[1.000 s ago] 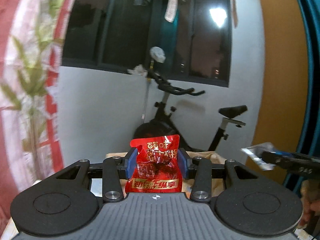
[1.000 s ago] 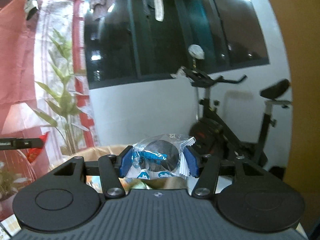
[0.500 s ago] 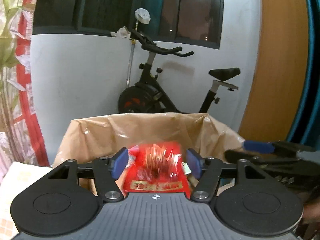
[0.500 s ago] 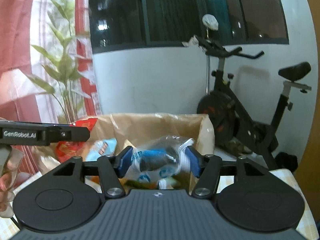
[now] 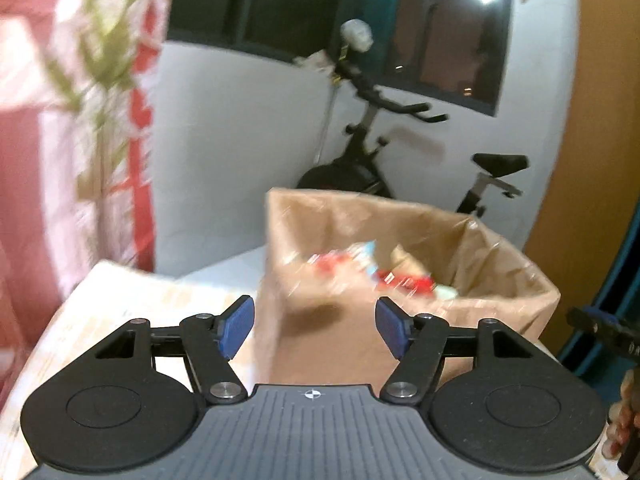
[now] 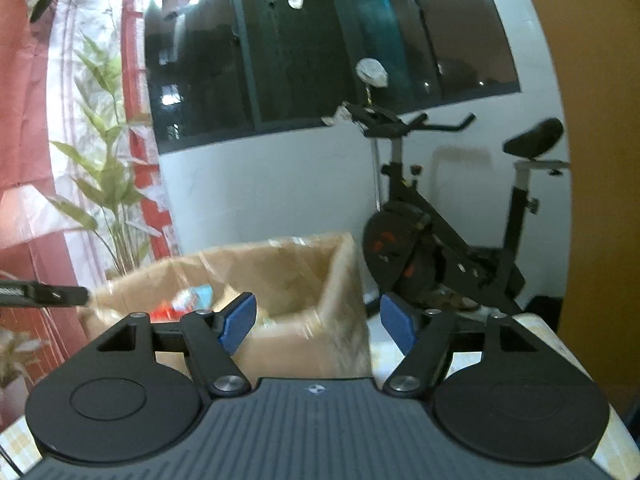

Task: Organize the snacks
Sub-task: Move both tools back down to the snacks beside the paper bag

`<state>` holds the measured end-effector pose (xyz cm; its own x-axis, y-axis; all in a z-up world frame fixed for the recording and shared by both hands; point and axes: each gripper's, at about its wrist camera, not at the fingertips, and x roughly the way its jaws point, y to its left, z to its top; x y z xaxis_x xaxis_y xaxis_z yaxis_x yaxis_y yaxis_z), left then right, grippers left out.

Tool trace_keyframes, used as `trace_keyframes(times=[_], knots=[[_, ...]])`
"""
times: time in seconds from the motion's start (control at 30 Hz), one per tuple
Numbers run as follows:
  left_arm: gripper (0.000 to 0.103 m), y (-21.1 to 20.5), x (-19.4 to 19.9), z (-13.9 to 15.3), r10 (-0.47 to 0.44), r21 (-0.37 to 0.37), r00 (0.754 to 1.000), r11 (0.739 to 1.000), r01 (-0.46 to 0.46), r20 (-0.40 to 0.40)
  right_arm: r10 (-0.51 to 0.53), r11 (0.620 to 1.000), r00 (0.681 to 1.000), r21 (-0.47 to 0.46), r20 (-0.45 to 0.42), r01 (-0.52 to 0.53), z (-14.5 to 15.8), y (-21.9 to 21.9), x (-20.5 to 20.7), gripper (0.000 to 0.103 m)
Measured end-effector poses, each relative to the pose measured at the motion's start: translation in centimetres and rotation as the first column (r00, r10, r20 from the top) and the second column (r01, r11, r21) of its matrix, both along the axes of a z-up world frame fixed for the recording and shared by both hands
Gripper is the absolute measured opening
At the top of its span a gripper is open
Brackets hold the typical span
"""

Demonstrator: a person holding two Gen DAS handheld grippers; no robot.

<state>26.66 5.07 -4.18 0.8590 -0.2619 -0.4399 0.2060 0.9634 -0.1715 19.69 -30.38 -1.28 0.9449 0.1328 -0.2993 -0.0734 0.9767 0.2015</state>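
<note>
The cardboard box (image 5: 400, 320) stands with its top open; entry from above is unobstructed. Blurred snack packets (image 5: 376, 272) occupy its floor. The box wall faces the spread jaws of the left gripper (image 5: 314, 330). An exercise bike (image 6: 448, 248) stands behind the box, near the wall.

Snacks (image 5: 400, 276) in box (image 5: 320, 344) — bike (image 5: 400, 152) behind

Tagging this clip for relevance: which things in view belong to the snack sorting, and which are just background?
Job:
brown paper-lined cardboard box
red and blue snack packets inside it
left gripper, open
right gripper, open

Background:
black exercise bike
green leafy plant
dark window
</note>
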Motion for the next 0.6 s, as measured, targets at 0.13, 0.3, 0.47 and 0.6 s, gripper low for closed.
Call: trace_keyframes(times=[0.13, 0.3, 0.47, 0.6], knots=[[0.069, 1.5, -1.7, -2.1, 0.042, -0.043, 0.998, 0.998, -0.045, -0.056, 0.007, 1.000, 0.997, -0.015, -0.082, -0.009, -2.6, 0.2, -1.5, 0.072], [0.067, 1.3, -2.2, -6.4, 0.070, -0.052, 0.981, 0.995, -0.080, -0.183, 0.063, 0.998, 0.977, -0.014, -0.203, -0.067, -6.1, 1.8, -2.1, 0.072], [0.063, 1.0, -2.7, -9.5, 0.075, -0.034, 0.963, 0.996, -0.087, -0.258, 0.140, 0.990, 0.941, 0.014, -0.309, -0.143, -8.9, 3.8, -1.6, 0.072], [0.058, 0.7, -2.9, -11.1, 0.080, -0.013, 0.954, 0.996, -0.088, -0.290, 0.208, 0.974, 0.901, -0.006, -0.381, -0.227, -10.8, 6.3, -0.8, 0.072]])
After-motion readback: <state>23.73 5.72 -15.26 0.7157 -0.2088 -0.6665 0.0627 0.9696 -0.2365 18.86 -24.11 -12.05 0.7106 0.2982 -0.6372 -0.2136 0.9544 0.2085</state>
